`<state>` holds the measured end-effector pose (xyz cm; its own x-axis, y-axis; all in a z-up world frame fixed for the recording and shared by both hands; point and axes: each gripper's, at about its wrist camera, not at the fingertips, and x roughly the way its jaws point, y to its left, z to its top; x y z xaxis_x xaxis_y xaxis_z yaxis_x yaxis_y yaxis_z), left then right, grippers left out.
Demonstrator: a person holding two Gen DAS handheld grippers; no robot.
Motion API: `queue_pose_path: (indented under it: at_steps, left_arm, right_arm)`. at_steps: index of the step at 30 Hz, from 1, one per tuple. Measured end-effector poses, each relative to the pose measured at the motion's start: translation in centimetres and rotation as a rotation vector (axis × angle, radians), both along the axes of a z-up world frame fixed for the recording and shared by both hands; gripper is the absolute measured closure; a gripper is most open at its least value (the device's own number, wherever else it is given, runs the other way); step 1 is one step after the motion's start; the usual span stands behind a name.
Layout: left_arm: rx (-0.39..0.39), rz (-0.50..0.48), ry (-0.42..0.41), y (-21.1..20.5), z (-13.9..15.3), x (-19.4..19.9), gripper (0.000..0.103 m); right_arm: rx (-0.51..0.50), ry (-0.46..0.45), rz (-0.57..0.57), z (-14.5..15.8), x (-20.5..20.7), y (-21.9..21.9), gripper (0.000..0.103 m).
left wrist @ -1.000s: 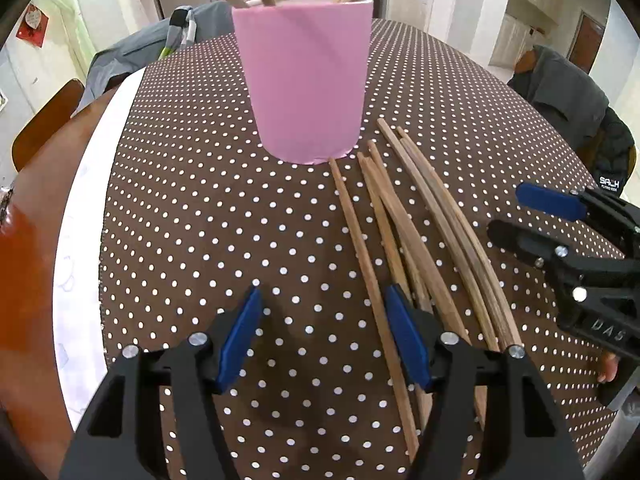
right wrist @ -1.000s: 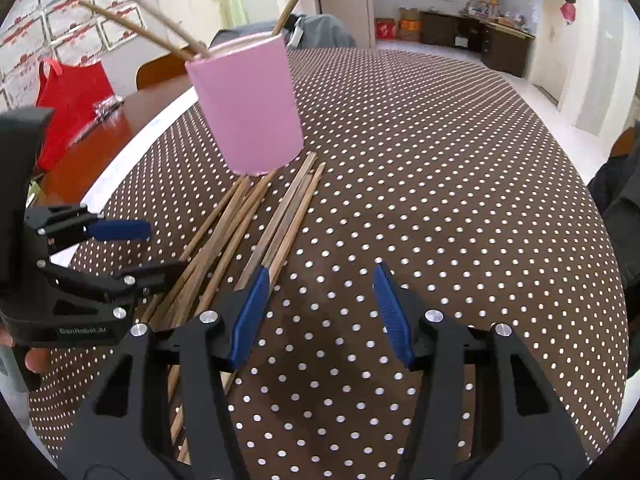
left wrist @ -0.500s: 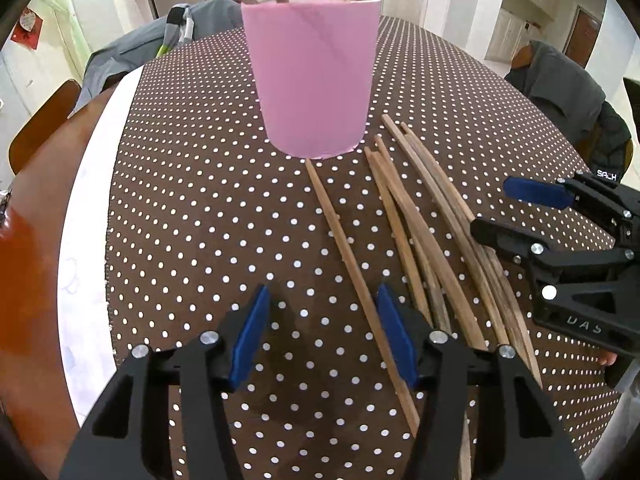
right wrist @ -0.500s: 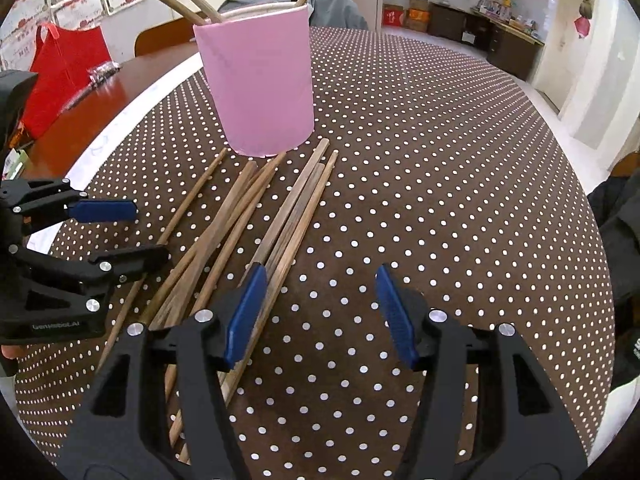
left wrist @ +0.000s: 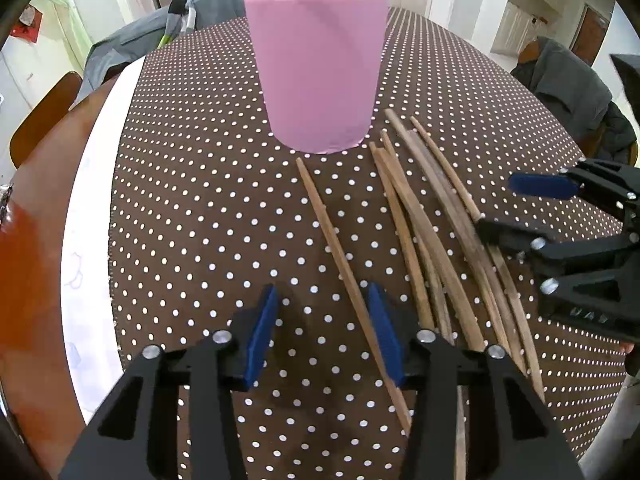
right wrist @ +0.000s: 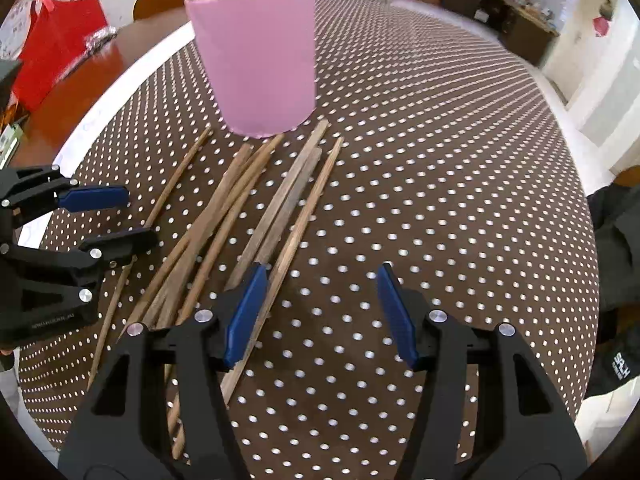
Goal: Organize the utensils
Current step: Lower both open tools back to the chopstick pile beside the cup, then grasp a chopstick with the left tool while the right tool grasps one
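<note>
Since the earlier frames one chopstick [left wrist: 340,256] has swung away from the bundle [left wrist: 436,240], so its far tip now lies left of the others, just in front of the cup [left wrist: 316,68]; the left gripper [left wrist: 324,328] has narrowed and its jaws are closing around this stick, which passes between the fingers [left wrist: 262,328], close to the right one; I cannot see that the pads press on it yet. The right gripper [right wrist: 320,312] has slid toward the right edge of the bundle; its fingers [right wrist: 396,316] stand apart with nothing held, and the outermost stick [right wrist: 296,236] runs just beside its left finger.

The cup stands upright on the dotted worktop [left wrist: 180,200] with several sticks already inside, and the rest lie fanned in front of it.

Risks, as I judge them: the stick sits off-centre in the left jaws, so closing may push it sideways or let it roll out instead of pinching it; a thin stick flat on cloth is hard to get under; the right gripper may drag two sticks together; a lifted stick could knock the cup or its leaning contents.
</note>
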<state>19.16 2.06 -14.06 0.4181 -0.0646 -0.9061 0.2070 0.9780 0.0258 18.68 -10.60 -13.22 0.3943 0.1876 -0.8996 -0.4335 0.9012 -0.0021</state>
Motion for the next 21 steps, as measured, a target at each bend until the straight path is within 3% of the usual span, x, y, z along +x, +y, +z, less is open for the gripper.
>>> queue_pose_path:
  at_steps: [5,7,11,16,21]
  left_arm:
    - [0.000,0.005,0.001,-0.2,0.1,0.2,0.069]
    - [-0.004,0.012,0.004,0.0,0.1,0.4,0.076]
    - [-0.027,0.056,0.014,0.8,0.2,0.9,0.093]
    - [-0.056,0.088,0.000,1.1,0.1,0.7,0.097]
    - [-0.102,0.091,-0.027,1.1,0.5,0.1,0.098]
  right_arm:
    - [-0.009,0.037,0.011,0.2,1.2,0.8,0.049]
    - [-0.002,0.052,0.015,0.4,1.7,0.4,0.069]
    - [0.048,0.108,0.003,0.8,2.9,-1.6,0.083]
    - [0.130,0.142,-0.026,0.8,3.9,-3.3,0.097]
    - [0.211,0.156,-0.053,0.7,4.4,-5.4,0.097]
